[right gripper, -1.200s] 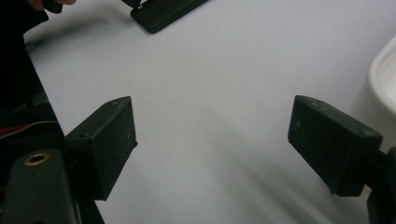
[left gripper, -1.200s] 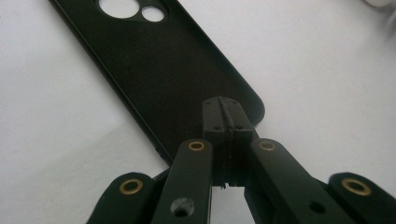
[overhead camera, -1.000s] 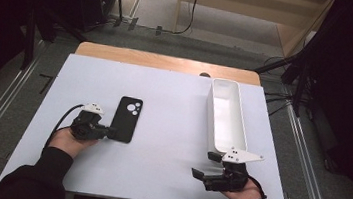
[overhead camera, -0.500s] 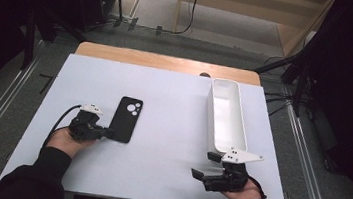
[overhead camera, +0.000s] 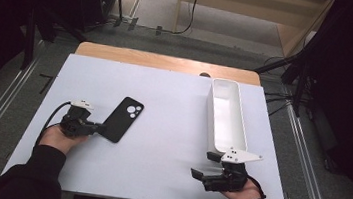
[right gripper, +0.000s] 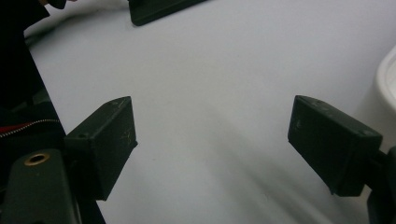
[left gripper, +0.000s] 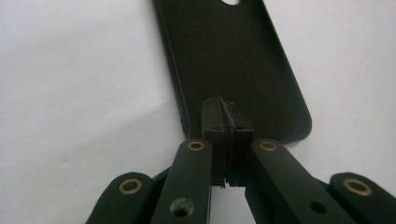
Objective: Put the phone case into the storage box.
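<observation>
Jaws of left gripper [left gripper: 226,122] clamp phone case [left gripper: 233,65]; right gripper [right gripper: 212,144] gapes empty.

The white bench [overhead camera: 174,104] is evenly and brightly lit from above, while the room around it falls into deep darkness. Shadows on it are soft and short. In the left gripper view the near claw [left gripper: 226,122] parts are blurred. The right gripper view is dim, greyish and soft throughout.
</observation>
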The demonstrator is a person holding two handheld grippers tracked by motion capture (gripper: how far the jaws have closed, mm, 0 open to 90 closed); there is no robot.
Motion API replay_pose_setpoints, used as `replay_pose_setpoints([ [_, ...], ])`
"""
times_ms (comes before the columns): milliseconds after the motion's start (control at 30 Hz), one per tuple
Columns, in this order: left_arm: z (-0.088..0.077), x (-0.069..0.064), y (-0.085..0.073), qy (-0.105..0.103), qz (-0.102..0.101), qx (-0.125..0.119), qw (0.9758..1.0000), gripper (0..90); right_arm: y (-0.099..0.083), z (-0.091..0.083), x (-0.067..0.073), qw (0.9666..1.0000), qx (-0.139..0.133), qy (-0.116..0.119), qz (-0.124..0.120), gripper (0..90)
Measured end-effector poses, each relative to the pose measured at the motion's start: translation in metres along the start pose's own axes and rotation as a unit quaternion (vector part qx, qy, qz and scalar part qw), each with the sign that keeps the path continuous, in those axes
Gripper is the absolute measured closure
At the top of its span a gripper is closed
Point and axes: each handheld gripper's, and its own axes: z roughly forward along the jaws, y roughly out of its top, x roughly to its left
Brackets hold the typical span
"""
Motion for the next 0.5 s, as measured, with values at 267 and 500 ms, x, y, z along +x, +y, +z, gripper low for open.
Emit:
replay_pose_setpoints([
  [267,-0.005,0.009,-0.001,0.019,-0.004,-0.007,0.9998,87.6,0.0,0.0,0.0,1.0,0.001,0.0,0.0,13.8],
  [500,-0.008,0.024,-0.001,0.04,-0.023,-0.024,0.9986,87.6,0.0,0.001,0.0,1.0,0.0,-0.001,-0.003,13.8],
])
